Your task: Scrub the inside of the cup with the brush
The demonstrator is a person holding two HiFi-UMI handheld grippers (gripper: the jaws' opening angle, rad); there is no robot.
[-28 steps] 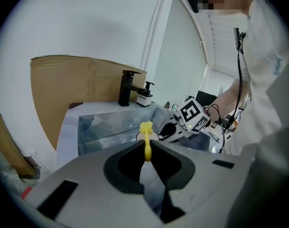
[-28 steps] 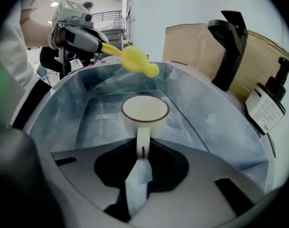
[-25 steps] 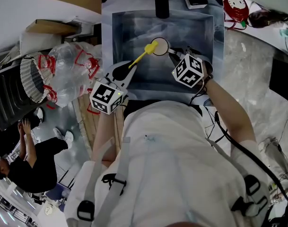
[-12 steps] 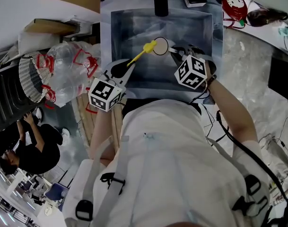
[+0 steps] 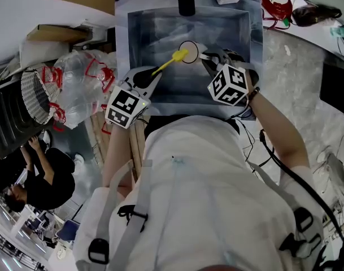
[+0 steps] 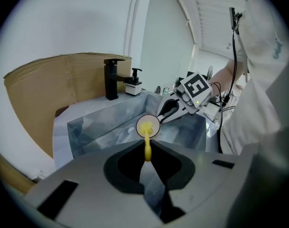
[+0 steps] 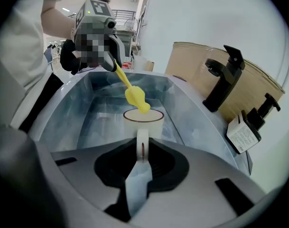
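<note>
- Right gripper view: white ceramic cup [image 7: 143, 121] just ahead of the right gripper [image 7: 142, 148], jaws nearly closed, pinching its handle.
- Brush?
- Yellow plastic brush [image 6: 146, 136] sticks out of the left gripper [image 6: 147, 155], jaws clamped on its handle. Brush head at the cup's mouth, over the grey metal sink [image 5: 228, 86].

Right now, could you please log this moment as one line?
left gripper: shut on yellow brush | right gripper: shut on white cup by handle | brush head: at cup mouth | over grey sink
</note>
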